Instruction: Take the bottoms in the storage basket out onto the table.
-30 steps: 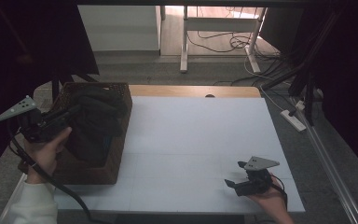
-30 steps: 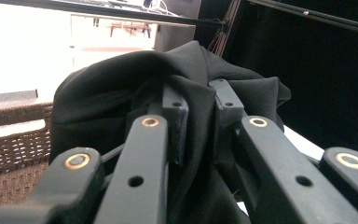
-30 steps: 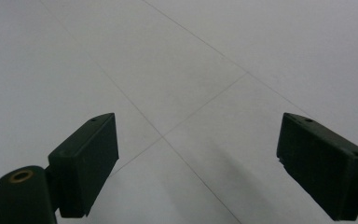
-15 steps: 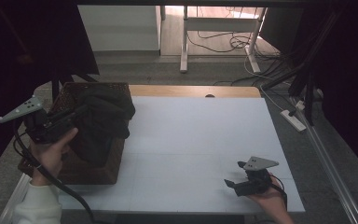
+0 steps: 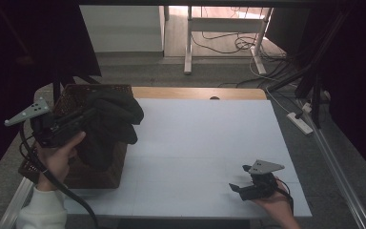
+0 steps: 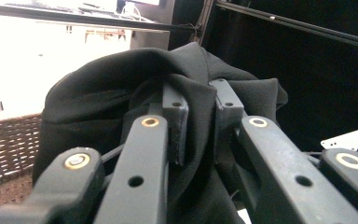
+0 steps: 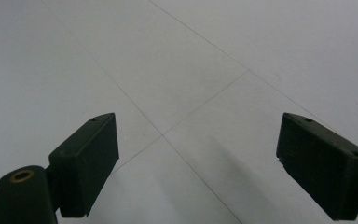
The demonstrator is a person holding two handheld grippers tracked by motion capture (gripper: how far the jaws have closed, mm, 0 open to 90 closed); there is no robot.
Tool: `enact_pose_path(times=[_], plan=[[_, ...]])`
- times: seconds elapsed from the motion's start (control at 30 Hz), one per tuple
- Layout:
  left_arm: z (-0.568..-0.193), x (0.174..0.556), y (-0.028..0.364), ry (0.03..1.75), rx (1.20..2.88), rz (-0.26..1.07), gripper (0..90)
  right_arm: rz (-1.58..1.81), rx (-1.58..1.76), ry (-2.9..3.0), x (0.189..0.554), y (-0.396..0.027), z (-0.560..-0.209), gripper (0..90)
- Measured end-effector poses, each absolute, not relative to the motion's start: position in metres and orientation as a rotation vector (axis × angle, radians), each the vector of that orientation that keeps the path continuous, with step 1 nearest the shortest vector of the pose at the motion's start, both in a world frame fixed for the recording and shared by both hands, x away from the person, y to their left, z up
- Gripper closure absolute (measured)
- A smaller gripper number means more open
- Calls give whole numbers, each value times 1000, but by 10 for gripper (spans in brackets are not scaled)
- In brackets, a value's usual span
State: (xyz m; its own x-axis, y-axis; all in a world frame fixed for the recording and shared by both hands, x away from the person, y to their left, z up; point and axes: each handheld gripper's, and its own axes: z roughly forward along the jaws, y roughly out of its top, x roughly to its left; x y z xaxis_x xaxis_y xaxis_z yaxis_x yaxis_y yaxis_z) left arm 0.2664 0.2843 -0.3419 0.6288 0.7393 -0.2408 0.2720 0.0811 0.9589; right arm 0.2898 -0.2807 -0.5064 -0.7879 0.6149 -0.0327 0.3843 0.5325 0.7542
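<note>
Your left gripper (image 5: pixel 93 114) was clamped on the black garment (image 5: pixel 109 125), and in the left gripper view its two jaws stood close together with a fold of the dark cloth (image 6: pixel 193 154) pinched between the pads (image 6: pixel 177 116). The garment was bunched into a loose heap, raised above the brown wicker basket (image 5: pixel 95 174) at the left edge of the white table (image 5: pixel 205 143), with its lower part hanging down into the basket and over the basket's right rim. Your left hand (image 5: pixel 59 155) gripped the gripper's body from below, the cable (image 5: pixel 64 191) trailed down past your white sleeve (image 5: pixel 40 212), and the grey three-cornered plate (image 5: pixel 27 112) pointed off to the left, beyond the basket. In the left gripper view the woven wall of the basket (image 6: pixel 9 144) showed below and to the left of the cloth. Your right gripper (image 5: pixel 240 187) rested low over the near right part of the table, well apart from the basket and the garment, with your right hand (image 5: pixel 274 205) behind it. Its jaws were spread wide, and in the right gripper view only bare white tabletop (image 7: pixel 177 93) lay between the two black pads (image 7: pixel 91 158).
</note>
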Motion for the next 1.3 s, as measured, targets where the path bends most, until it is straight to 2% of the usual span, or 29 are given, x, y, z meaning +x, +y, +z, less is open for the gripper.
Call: enact_pose_path(times=[1.3], plan=[[-338, 276, 237, 786, 1542, 356, 786, 1110, 831, 2475, 290, -281, -506, 130]])
